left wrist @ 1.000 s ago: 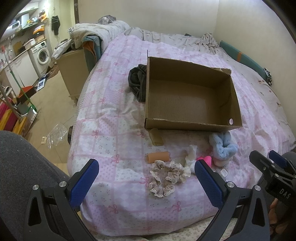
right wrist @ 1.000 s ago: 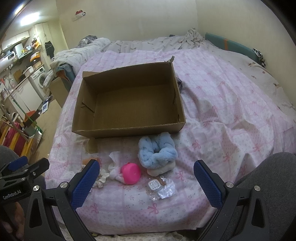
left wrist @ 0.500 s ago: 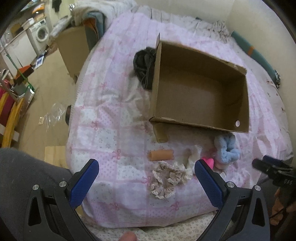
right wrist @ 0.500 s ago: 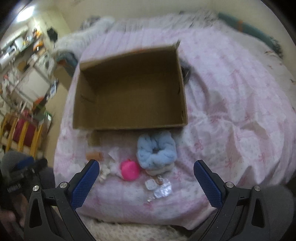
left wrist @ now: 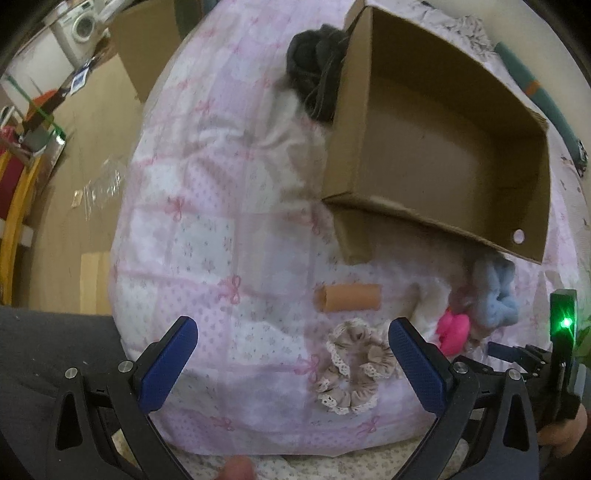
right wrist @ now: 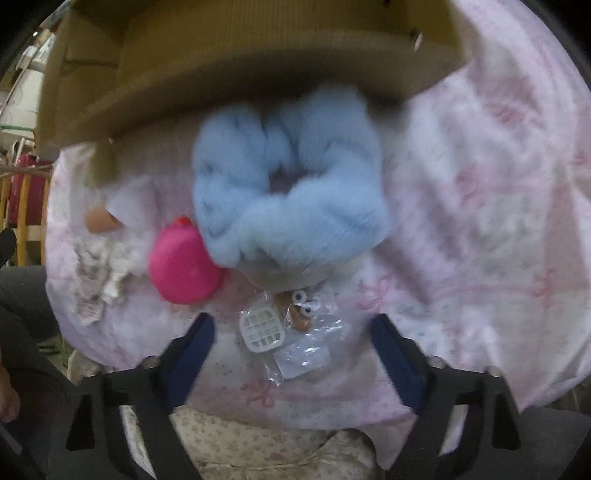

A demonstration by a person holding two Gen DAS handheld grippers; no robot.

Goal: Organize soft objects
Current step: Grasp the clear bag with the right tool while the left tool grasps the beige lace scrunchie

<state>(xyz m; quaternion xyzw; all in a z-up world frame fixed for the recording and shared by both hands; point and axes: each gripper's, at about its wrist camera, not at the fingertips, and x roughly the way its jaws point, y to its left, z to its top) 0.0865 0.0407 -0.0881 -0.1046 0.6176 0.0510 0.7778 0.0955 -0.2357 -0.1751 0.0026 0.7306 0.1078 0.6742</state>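
Note:
An open cardboard box (left wrist: 439, 122) lies on the pink quilt, empty inside; its front wall (right wrist: 229, 70) fills the top of the right wrist view. In front of it lie a fluffy blue scrunchie (right wrist: 291, 199), a pink round object (right wrist: 184, 266), a beige lace scrunchie (left wrist: 352, 373), an orange tube (left wrist: 347, 298) and a white fabric piece (left wrist: 430, 306). My left gripper (left wrist: 293, 354) is open above the bed's near edge, left of the lace scrunchie. My right gripper (right wrist: 295, 354) is open, just short of the blue scrunchie, over a small clear packet (right wrist: 291, 332).
A dark garment (left wrist: 317, 85) lies against the box's left side. The quilt (left wrist: 207, 206) drops off to the floor on the left, with a plastic wrapper (left wrist: 99, 184), a washing machine (left wrist: 79, 29) and yellow frames (left wrist: 14, 206).
Both grippers have moved forward and down toward the bed. The right one has closed in on the blue scrunchie, which now fills its view. Both jaws stay open.

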